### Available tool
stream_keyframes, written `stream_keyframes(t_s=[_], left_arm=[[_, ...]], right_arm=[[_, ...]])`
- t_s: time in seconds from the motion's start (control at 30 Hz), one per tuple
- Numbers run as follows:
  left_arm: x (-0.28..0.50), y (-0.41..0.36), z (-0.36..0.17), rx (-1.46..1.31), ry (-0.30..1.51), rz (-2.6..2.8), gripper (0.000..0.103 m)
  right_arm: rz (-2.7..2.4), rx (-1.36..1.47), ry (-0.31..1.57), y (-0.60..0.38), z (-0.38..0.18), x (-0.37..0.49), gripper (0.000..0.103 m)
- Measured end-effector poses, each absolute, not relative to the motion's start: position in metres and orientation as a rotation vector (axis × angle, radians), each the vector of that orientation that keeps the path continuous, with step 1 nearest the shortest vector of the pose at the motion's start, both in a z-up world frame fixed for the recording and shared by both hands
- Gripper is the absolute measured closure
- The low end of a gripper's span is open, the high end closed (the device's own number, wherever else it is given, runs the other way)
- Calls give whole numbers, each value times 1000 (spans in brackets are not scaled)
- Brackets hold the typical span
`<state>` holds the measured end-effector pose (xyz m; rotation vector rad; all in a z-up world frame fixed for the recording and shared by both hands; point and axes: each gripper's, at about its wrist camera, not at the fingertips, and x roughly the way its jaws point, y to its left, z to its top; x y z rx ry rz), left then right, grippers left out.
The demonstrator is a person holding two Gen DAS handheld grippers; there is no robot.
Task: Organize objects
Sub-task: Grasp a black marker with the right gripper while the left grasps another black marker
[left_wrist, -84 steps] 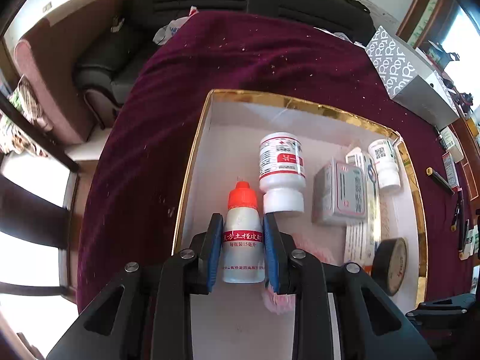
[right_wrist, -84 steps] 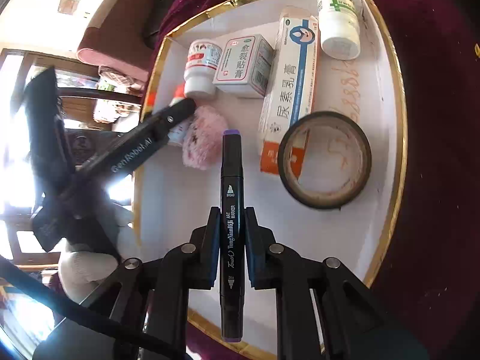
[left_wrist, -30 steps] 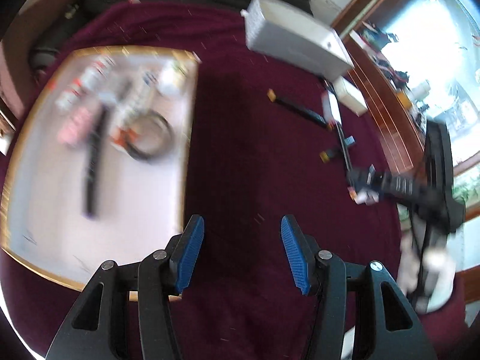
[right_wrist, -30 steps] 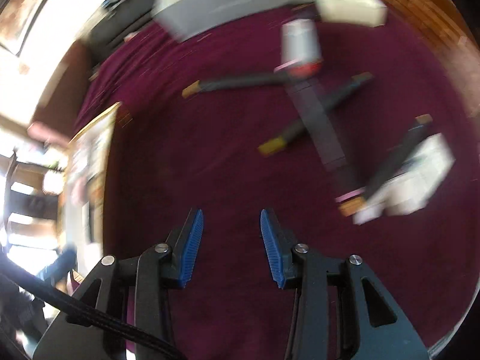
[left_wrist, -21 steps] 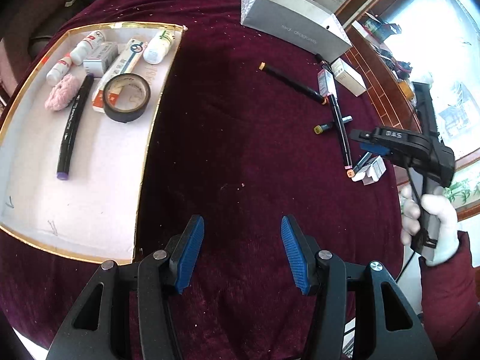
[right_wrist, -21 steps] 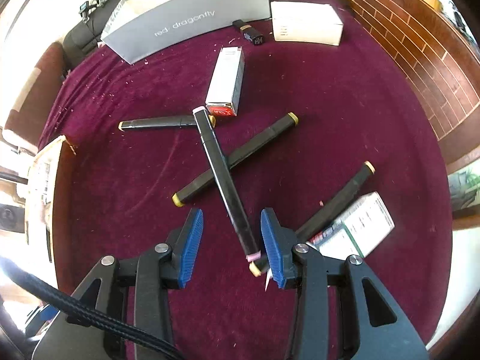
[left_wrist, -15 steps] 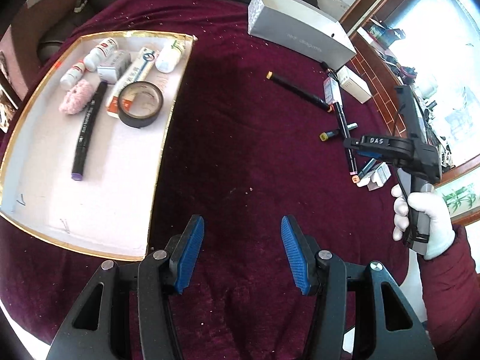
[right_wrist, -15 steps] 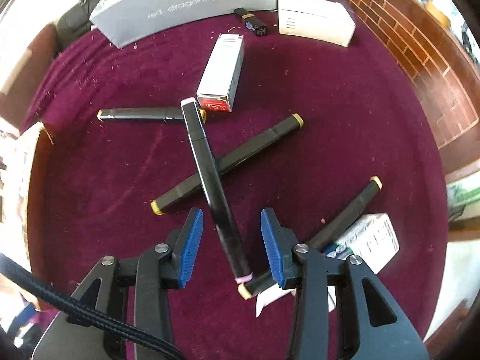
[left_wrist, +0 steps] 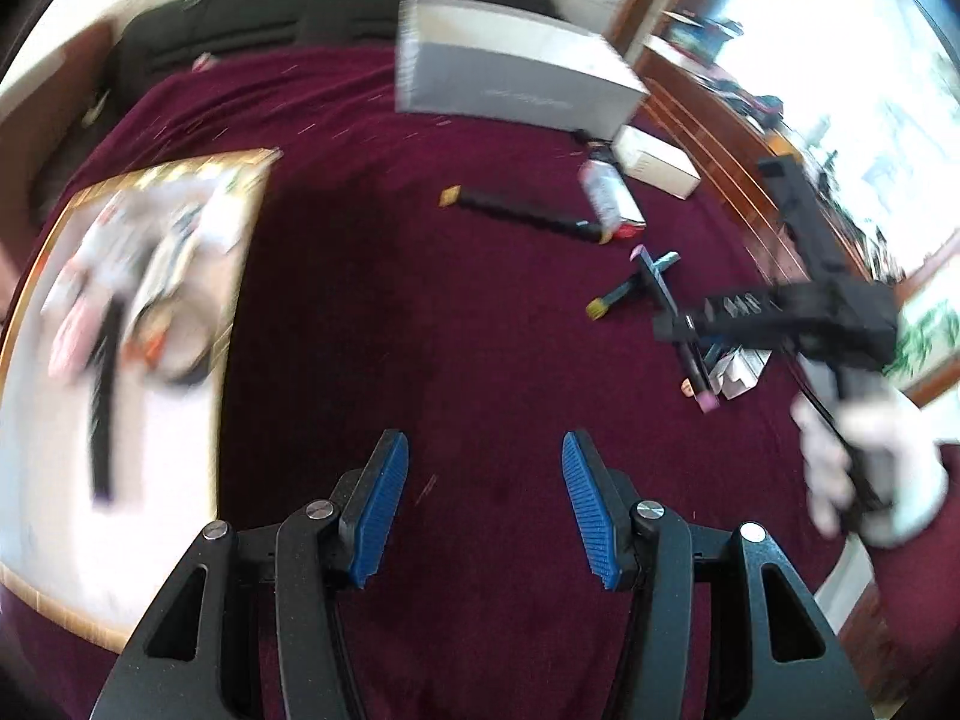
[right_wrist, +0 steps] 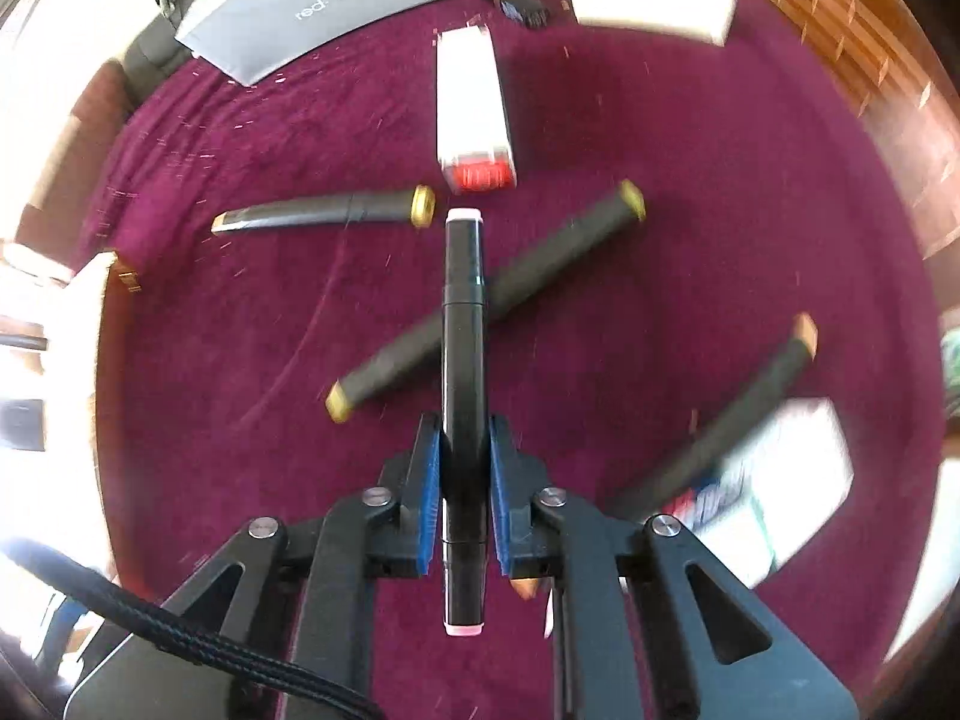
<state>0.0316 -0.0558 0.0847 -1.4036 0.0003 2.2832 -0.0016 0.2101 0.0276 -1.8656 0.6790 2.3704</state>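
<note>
A maroon tablecloth is spread below. A pink-capped marker is clamped by the right gripper, crossing a yellow-capped marker. The left gripper is held spread, empty, beside the gold-rimmed tray.

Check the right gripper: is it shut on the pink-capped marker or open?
Shut on it. The right gripper has both blue pads pressed against the pink-capped marker, whose barrel runs forward between them.

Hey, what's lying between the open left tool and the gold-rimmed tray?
Nothing but bare maroon cloth. In the left wrist view the left tool hangs open over it, and the tray sits off to its left, blurred.
</note>
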Motion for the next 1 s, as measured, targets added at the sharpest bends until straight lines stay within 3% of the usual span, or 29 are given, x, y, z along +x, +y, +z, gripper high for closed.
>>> stream_keyframes(t_s=[0.2,0.43,0.67,0.7,0.77,1.0], left_arm=[[-9,29,63,-1288,272,2183,56],[-33,129,42,-1133,603,2105,56],[-39,178,25,-1117,717,2082,56],[-41,177,25,-1152,687,2080,60],[-44,176,24,-1222,612,2045,89],[-11,119,28,-1323,547,2015,92]], right_arm=[[2401,-1863,852,219,43,76,91],[2334,-1892,829,220,28,134,90],[2291,-1879,873,231,13,147,90],[2292,-1876,860,232,13,146,90],[2295,-1873,839,233,14,144,90],[2309,-1845,779,234,15,130,89]])
